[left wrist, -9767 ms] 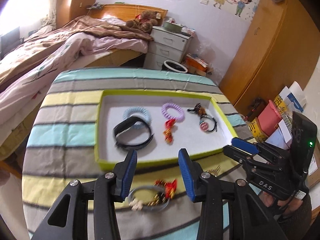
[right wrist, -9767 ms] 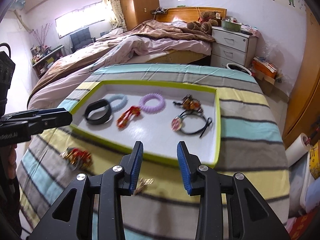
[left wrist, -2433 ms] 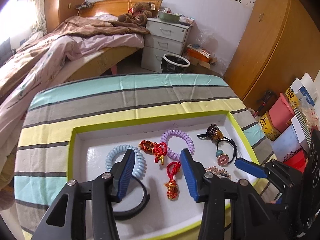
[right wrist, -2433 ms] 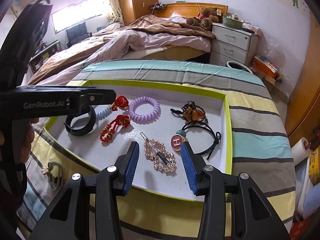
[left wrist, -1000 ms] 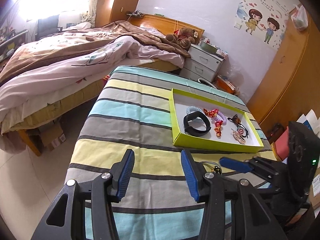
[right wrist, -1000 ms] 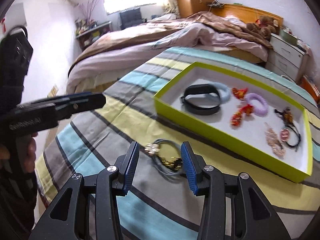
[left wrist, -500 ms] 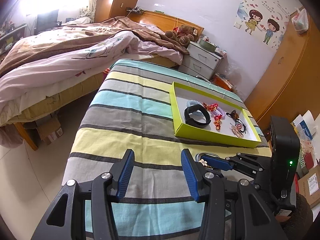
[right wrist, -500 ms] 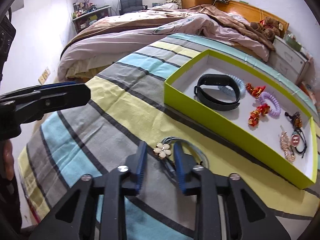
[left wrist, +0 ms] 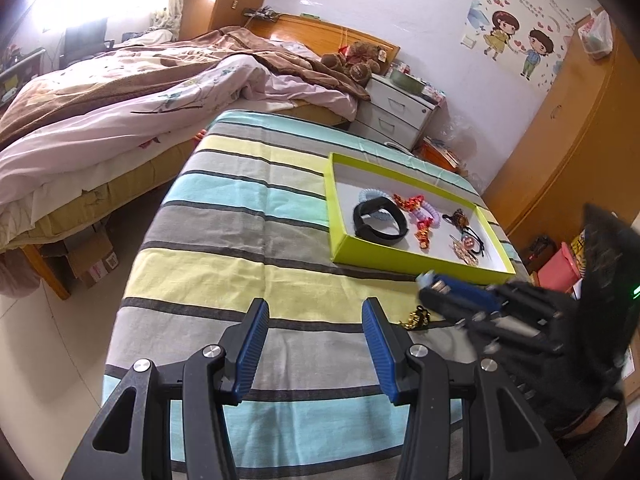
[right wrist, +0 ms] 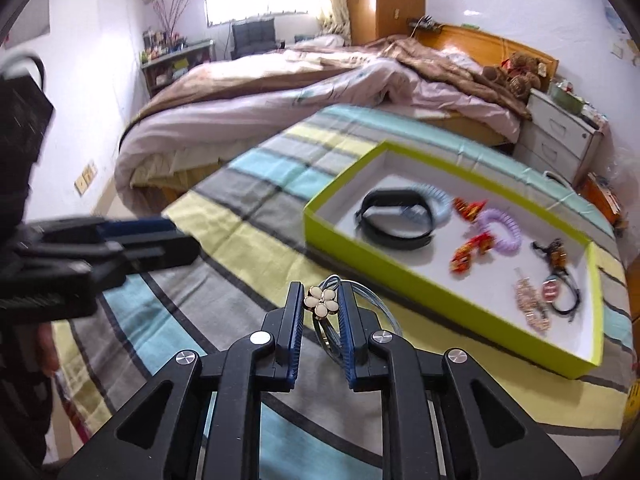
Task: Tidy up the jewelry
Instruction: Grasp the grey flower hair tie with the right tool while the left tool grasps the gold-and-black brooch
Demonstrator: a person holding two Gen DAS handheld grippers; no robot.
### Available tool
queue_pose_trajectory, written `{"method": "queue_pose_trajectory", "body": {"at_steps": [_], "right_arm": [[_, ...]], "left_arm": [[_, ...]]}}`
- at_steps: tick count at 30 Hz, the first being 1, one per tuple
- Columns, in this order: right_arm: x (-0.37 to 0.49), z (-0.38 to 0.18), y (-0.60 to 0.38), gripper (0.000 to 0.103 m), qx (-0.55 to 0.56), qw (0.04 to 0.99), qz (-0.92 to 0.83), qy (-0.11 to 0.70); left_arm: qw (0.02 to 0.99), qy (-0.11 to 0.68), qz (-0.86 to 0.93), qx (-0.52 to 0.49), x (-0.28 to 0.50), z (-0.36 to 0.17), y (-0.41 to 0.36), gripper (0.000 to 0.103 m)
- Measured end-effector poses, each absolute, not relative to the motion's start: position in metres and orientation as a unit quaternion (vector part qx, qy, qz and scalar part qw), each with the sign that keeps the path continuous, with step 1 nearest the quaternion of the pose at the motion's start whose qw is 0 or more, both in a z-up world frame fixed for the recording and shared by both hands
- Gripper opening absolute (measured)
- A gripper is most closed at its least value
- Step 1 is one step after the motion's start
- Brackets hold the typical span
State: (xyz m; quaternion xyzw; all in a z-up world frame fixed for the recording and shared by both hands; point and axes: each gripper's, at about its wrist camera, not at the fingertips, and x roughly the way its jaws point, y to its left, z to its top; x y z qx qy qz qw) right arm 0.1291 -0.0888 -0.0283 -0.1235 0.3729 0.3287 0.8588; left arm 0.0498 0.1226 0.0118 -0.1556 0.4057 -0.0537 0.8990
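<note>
Tray (right wrist: 448, 307) holds seven pieces; closing right claw (right wrist: 320, 322) grips one hair tie (right wrist: 322, 300).

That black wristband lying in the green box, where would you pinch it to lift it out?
Probably from above, across the near arc of the black wristband. It lies flat as an open loop, so one finger fits inside, one outside. Its far side overlaps the blue coil tie.

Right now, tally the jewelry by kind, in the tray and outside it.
In the tray:
spiral hair ties: 2
red knot charms: 2
black elastic ties with charms: 2
black wristband: 1
sparkly clip: 1
Outside the tray:
flower-charm hair tie: 1
Total: 9
</note>
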Motion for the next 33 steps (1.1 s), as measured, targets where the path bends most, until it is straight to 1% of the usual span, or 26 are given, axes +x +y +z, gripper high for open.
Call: {"method": "queue_pose_trajectory", "body": {"at_steps": [4, 9, 15, 18, 26, 33], "right_arm": [[0.128, -0.007, -0.111, 0.017, -0.111, 0.875, 0.314, 0.352], [0.13, 0.005, -0.137, 0.017, -0.1, 0.892, 0.283, 0.339], [0.137, -0.002, -0.162, 0.017, -0.084, 0.895, 0.261, 0.352], [0.136, -0.008, -0.172, 0.017, -0.082, 0.895, 0.253, 0.357], [0.136, -0.021, -0.191, 0.017, -0.062, 0.896, 0.239, 0.369], [0.135, -0.022, -0.196, 0.017, -0.063, 0.897, 0.238, 0.367]], "left_arm": [[0.896, 0.414, -0.078, -0.139, 0.057, 0.01, 0.105, 0.048], [0.89, 0.427, -0.116, -0.112, 0.068, 0.003, 0.077, 0.048], [0.882, 0.443, -0.139, -0.076, 0.08, -0.007, 0.043, 0.048], [0.877, 0.453, -0.144, -0.076, 0.086, -0.01, 0.033, 0.048], [0.871, 0.473, -0.13, -0.026, 0.1, -0.021, 0.01, 0.048], [0.876, 0.468, -0.116, 0.015, 0.104, -0.024, -0.002, 0.048]]}}
